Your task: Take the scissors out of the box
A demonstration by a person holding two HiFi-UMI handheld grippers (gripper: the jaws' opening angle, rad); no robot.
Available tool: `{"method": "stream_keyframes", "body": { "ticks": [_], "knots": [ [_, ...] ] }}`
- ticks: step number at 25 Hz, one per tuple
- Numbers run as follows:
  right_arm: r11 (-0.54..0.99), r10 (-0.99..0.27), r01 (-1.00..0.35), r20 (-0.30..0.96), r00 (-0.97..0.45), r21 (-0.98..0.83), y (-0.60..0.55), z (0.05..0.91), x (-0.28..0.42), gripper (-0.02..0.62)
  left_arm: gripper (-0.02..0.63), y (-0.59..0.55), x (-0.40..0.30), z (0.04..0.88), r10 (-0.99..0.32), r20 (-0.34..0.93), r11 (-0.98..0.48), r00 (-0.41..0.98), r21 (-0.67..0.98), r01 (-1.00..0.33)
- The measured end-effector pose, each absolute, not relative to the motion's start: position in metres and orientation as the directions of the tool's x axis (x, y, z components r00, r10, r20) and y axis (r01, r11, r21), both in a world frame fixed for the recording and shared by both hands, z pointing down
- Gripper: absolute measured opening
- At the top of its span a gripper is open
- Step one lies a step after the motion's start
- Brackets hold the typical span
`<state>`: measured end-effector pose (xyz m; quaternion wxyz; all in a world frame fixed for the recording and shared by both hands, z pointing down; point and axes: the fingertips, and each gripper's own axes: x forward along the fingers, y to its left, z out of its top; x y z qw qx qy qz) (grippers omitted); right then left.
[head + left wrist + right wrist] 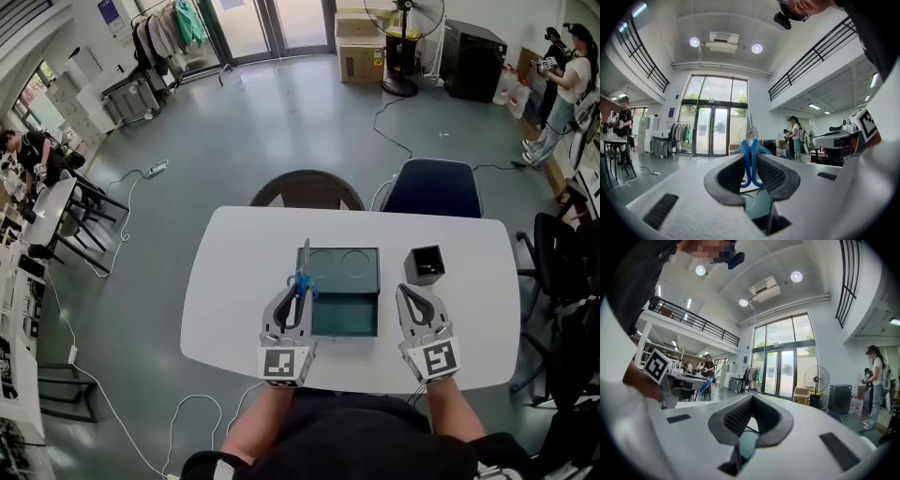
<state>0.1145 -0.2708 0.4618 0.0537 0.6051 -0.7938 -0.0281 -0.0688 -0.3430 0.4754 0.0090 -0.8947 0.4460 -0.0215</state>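
A person seated at a white rounded desk works a hand-held gripper in each hand to get a pair of blue-handled steel scissors out of a shallow dark-green rectangular box at the middle of the desk. The left gripper has its jaws closed partway on the scissors' blue handle loops and pinches them from both sides. The blades run straight on past the jaw tips, away from the person, which keeps the sharp end clear of both hands. The scissors hang over the box's left rim rather than lying on its floor. In the left gripper view they stand out against the hall behind, with the green box showing below the jaws, so the lift looks well under way and the pair appears close to clear of the box. The right gripper waits just beside the box's right edge with its jaws brought together at the tips and nothing between them, placed, it seems, to steady the box if it slides. A small black square cup stands apart on the desk to the right of the box.
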Motion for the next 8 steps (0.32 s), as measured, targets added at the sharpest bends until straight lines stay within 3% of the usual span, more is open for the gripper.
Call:
{"method": "stream_keyframes", "body": {
  "ticks": [8],
  "knots": [
    [0.268, -0.963, -0.958, 0.041, -0.265, 0.104, -0.2741, 0.4597, 0.1141, 0.005, 0.094, -0.3378, -0.0655, 0.4801, -0.786, 0.023, -0.619, 0.618, -0.033, -0.785]
  ]
}}
